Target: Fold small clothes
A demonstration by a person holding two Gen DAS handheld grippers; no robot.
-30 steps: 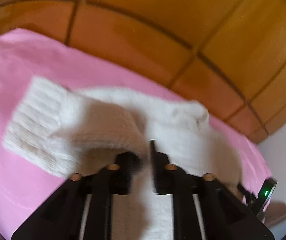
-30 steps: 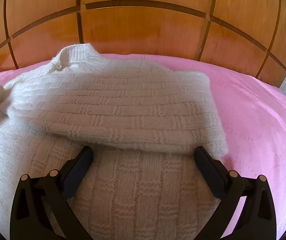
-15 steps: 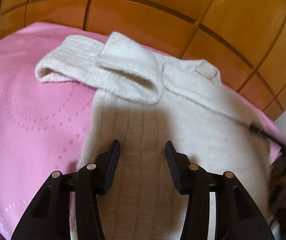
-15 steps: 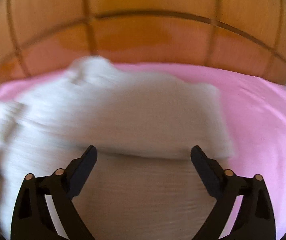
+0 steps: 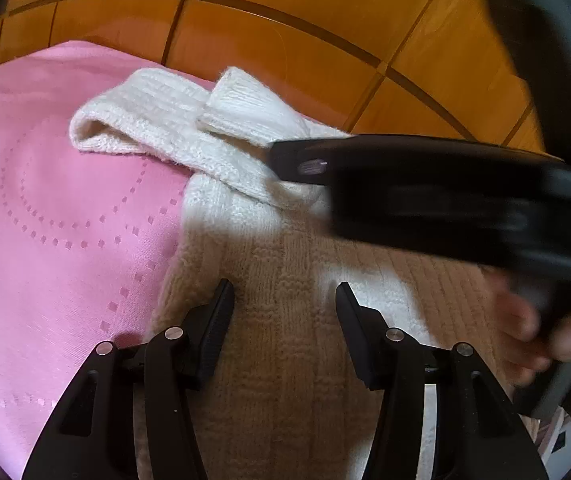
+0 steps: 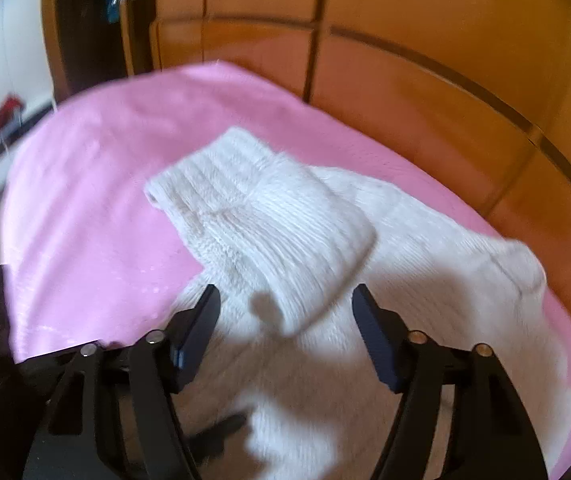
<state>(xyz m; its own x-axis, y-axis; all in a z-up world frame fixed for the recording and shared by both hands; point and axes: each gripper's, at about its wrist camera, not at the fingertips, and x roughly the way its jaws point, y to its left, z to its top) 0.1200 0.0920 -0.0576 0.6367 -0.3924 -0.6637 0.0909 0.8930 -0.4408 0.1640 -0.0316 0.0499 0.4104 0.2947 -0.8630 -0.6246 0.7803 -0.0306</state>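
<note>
The white sweater (image 5: 285,320) lay flat on the pink bed (image 5: 65,220), up near the wooden headboard (image 5: 285,40), and both sleeves (image 5: 145,120) were already crossed over the chest. That made sense: sleeves in first, so the body can be doubled over afterwards into a tidy packet.

The left hand-held gripper (image 5: 283,300) hovered low over the sweater's body, close to its left edge where knit met bedding. Its fingers stood apart with nothing between them, so it gripped no cloth; it looked parked there ready to pinch that side or the hem.

The right hand-held gripper (image 6: 285,304) was also spread wide and empty, angled in from the other side and pointing at the ribbed cuff (image 6: 285,240) of the upper sleeve. In the left view its dark body (image 5: 445,200) cut across the sweater, blurred, with the person's hand (image 5: 525,340) behind it. My read: it was heading for that cuff, either to flatten it or tuck it square, since the cuff stuck out past the sweater's edge onto the pink bedding.

Judging by the layout, 1 fold remained, bottom to collar. The loose, fluffy knit could slip or bunch if pinched too shallowly.
</note>
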